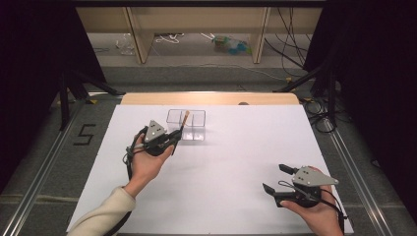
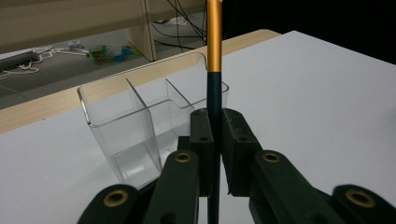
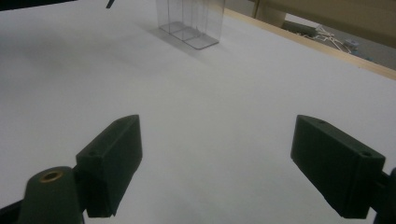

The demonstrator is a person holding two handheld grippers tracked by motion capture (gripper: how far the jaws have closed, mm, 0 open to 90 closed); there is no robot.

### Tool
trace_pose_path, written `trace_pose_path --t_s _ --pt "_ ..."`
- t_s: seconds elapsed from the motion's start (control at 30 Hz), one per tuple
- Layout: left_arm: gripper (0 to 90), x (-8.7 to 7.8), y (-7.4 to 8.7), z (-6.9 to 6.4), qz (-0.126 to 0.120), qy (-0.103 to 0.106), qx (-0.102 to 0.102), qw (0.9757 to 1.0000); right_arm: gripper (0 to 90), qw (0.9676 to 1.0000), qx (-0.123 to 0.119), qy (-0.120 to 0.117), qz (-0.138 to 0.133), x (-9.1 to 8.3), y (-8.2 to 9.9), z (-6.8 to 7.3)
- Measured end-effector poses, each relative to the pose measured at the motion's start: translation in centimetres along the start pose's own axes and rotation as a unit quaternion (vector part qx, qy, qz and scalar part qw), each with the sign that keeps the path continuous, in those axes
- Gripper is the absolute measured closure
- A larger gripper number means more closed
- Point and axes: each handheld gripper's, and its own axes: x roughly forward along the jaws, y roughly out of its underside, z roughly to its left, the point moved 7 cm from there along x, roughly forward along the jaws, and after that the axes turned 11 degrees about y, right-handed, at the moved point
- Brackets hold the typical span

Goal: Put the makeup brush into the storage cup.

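The pen is dark navy below and orange above. The box is clear. The table is white with a tan wooden far edge.

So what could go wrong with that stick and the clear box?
1. The left tongs pinch the stick low down, so its long top may tip and miss a slot.
2. The clear box looks light and nothing holds it, so a bump from the stick might slide or topple it.
3. The right tongs stand open far off, probably too far to steady the box.
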Motion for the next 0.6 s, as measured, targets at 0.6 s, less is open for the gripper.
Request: trace_pose_path --t_s 0.6 --pt "83.4 0.57 -0.45 0.15 -0.006 -0.002 0.004 1.0000 17.6 1.0000 0.000 0.000 0.000 -0.01 0.00 -0.02"
